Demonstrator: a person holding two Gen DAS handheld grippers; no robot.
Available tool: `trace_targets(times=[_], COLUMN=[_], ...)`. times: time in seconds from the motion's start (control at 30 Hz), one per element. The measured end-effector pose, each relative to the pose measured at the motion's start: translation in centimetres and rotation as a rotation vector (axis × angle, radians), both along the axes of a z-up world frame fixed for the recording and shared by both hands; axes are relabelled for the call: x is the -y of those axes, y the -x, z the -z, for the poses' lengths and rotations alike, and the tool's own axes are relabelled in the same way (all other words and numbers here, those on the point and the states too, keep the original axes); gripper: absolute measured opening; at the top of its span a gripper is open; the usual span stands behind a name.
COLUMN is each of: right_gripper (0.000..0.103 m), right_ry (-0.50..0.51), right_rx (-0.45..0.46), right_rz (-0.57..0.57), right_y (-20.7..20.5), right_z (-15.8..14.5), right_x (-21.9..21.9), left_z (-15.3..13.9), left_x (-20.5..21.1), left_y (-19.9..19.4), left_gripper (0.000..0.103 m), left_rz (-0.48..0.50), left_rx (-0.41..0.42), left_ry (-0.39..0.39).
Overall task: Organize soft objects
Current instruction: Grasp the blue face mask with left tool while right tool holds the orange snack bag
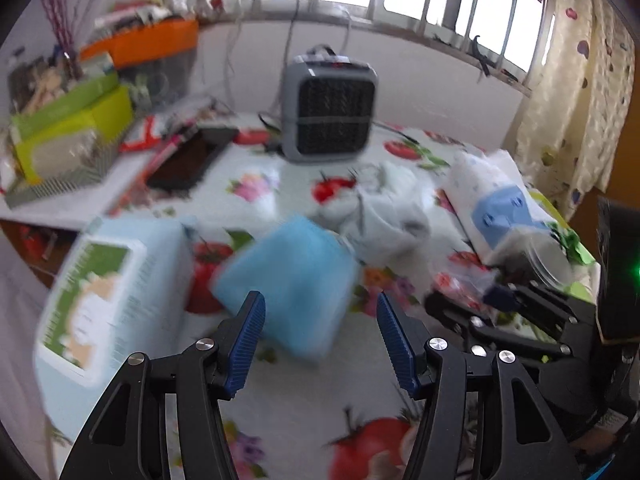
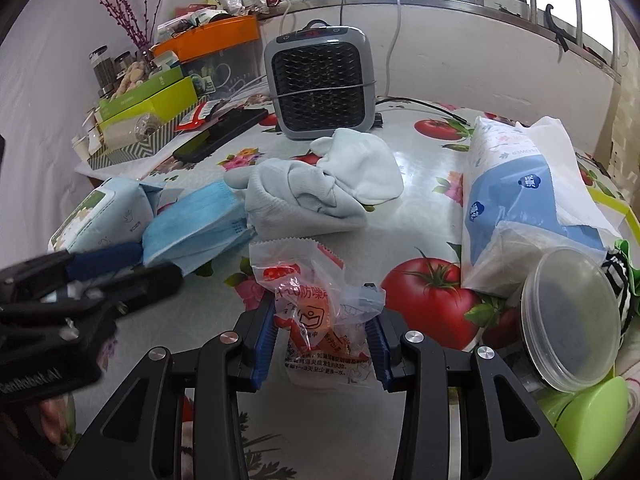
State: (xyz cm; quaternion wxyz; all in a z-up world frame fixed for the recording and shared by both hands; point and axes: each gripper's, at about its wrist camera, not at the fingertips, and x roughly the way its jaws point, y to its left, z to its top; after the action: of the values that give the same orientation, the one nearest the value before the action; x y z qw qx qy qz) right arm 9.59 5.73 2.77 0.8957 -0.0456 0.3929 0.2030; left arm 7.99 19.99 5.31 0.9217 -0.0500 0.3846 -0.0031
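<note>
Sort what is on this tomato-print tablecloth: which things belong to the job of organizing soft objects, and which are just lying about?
Belong to the job:
- blue face masks
- pale knit hats
- tissue pack
- wipes pack
- plastic packet, between the right claw's pads

Just lying about:
- grey heater
- black phone
- round plastic container
- green boxes

We see the right gripper (image 2: 322, 340) near the table's (image 2: 424, 184) front edge, its blue pads pressed on either side of a clear plastic packet (image 2: 316, 312) printed in red and orange. The left gripper (image 2: 132, 264) comes in from the left edge, its fingertips just at the stack of blue face masks (image 2: 196, 226), which lies between a pale tissue pack (image 2: 100, 216) and a heap of grey-white knit cloth (image 2: 316, 192) at the middle. A grey fan heater (image 2: 322, 80) stands toward the back edge, and a blue-and-white tissue bag (image 2: 516, 192) with a clear round lid (image 2: 572, 320) lies along the right edge.
</note>
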Motion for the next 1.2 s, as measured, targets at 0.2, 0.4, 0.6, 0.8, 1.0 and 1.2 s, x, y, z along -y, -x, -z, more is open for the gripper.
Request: trace_targets(times=[0.2, 0.4, 0.6, 0.8, 1.0, 1.2], right_gripper=[0.041, 0.041, 0.041, 0.041, 0.041, 0.041], right_ry=[-0.001, -0.004, 0.001, 0.005, 0.011, 0.01], right_rx=[-0.001, -0.002, 0.008, 0.015, 0.019, 0.019], right_rz=[0.0, -0.005, -0.006, -0.004, 0.002, 0.003], right_y=[0.1, 0.2, 0.4, 0.4, 0.4, 0.4], right_z=[0.0, 0.0, -0.1, -0.2, -0.2, -0.2], right_x=[0.0, -0.1, -0.1, -0.1, 0.0, 0.0], left_z=[-0.4, 2.7, 3.7, 4.5, 4.5, 4.4], left_x=[0.0, 0.3, 0.7, 0.4, 0.5, 0.6], left_y=[-1.6, -3.6, -3.7, -3.8, -3.8, -3.8], left_gripper=[0.062, 0.066, 0.066, 0.066, 0.057, 0.035], left_rz=[-0.025, 0.014, 0.029, 0.014, 0.008, 0.006], left_rx=[0.016, -0.098, -0.109, -0.119, -0.103, -0.092], left_ry=[-0.094, -0.14, -0.138, -0.108, -0.11, -0.111])
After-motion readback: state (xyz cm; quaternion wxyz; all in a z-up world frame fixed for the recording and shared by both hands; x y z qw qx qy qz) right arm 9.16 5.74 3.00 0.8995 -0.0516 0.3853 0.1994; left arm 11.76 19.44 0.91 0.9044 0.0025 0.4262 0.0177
